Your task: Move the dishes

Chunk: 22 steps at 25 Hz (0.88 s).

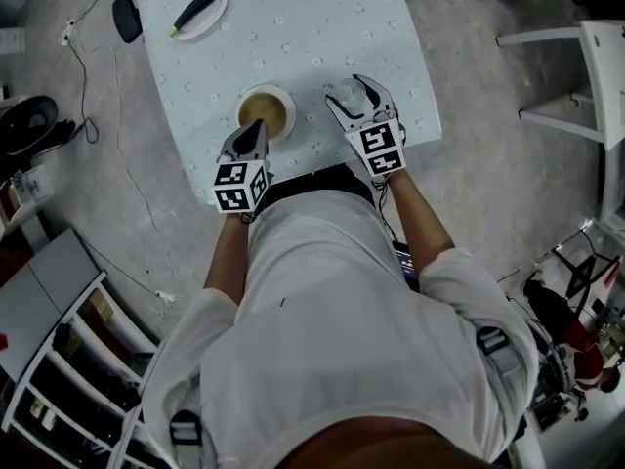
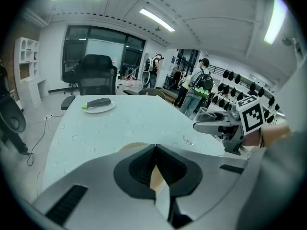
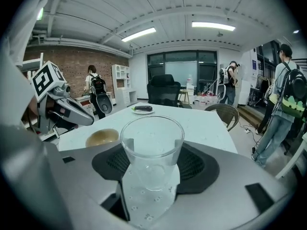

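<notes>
A tan bowl point(image 1: 266, 112) sits near the front edge of the pale table point(image 1: 322, 18). My left gripper point(image 1: 256, 130) reaches it from the near side. In the left gripper view that gripper point(image 2: 154, 169) is shut, with a sliver of the bowl's rim point(image 2: 132, 147) between the pads. A clear empty glass point(image 3: 152, 152) stands upright between the jaws of my right gripper point(image 3: 151, 171), which is shut on it. In the head view the glass point(image 1: 346, 94) is to the right of the bowl. A white plate point(image 1: 200, 16) carrying a dark long vegetable lies at the table's far left corner.
A black office chair point(image 1: 127, 16) stands past the table's far left corner. A white chair point(image 1: 586, 76) is off to the right and white shelves point(image 1: 59, 360) are at the lower left. Several people stand in the room beyond the table point(image 3: 283, 95).
</notes>
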Available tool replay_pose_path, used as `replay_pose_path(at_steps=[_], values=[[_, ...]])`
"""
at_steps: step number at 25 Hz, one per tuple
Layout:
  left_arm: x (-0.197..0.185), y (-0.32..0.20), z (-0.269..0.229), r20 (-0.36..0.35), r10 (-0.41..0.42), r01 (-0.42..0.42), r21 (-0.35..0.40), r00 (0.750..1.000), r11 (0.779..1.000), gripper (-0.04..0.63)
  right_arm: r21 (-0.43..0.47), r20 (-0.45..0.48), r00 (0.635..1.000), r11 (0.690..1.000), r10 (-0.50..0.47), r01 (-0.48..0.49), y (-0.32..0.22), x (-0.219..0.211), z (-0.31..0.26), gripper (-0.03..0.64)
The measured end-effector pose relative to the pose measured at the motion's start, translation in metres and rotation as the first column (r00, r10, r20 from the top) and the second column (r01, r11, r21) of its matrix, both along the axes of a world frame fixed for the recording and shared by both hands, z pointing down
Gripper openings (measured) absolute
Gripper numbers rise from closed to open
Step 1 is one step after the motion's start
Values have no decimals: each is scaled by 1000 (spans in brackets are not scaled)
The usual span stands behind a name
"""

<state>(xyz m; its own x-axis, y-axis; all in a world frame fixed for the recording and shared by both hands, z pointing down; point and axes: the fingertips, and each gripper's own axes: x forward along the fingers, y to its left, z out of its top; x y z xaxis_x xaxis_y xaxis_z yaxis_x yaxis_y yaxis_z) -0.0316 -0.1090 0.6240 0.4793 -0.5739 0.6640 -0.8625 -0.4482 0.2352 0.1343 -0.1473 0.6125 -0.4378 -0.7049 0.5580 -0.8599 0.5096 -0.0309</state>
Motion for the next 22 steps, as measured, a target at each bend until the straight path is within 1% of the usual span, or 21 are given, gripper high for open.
replay_pose_path(at_steps=[6,11,19,22], values=[[-9,11,7,29,-48,48,-24,998,999,20,-47,-5,999,998,-32,32,5,4,27,276],[-14,17,9,43,-65,66,-30,997,997,20,-69,2,999,996,-53,53,7,-1,40,276],[-14,21,4,53,-77,78,-24,996,997,20,-52,-2,997,996,-72,72,8,-3,41,278],[-16,21,4,50,-79,81,-25,996,996,20,-62,6,998,996,-67,68,9,-6,41,282]])
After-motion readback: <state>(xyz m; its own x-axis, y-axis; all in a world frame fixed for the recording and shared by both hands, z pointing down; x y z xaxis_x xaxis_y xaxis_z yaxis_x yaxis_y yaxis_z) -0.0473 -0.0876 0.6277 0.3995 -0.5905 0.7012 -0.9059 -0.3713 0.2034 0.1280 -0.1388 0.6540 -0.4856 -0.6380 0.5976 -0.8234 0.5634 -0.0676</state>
